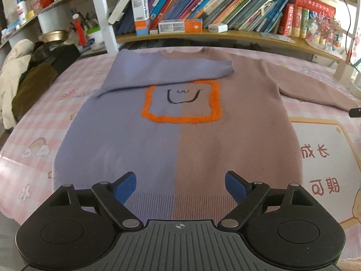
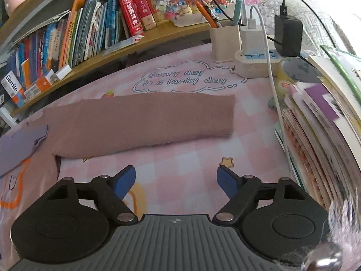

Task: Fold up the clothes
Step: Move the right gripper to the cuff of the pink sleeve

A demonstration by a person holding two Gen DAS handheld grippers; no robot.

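Observation:
A two-colour sweater, lavender on the left and dusty pink on the right, lies flat on the pink checked mat, with an orange square and a smiling face on its chest. Its lavender sleeve is folded across the chest. The pink sleeve stretches straight out to the right. My left gripper hovers open over the ribbed hem, holding nothing. My right gripper is open above bare mat, just in front of the pink sleeve.
A bookshelf full of books runs along the back. At the right stand a stack of books, a power strip with chargers and a pen holder. Bundled clothes sit at the left.

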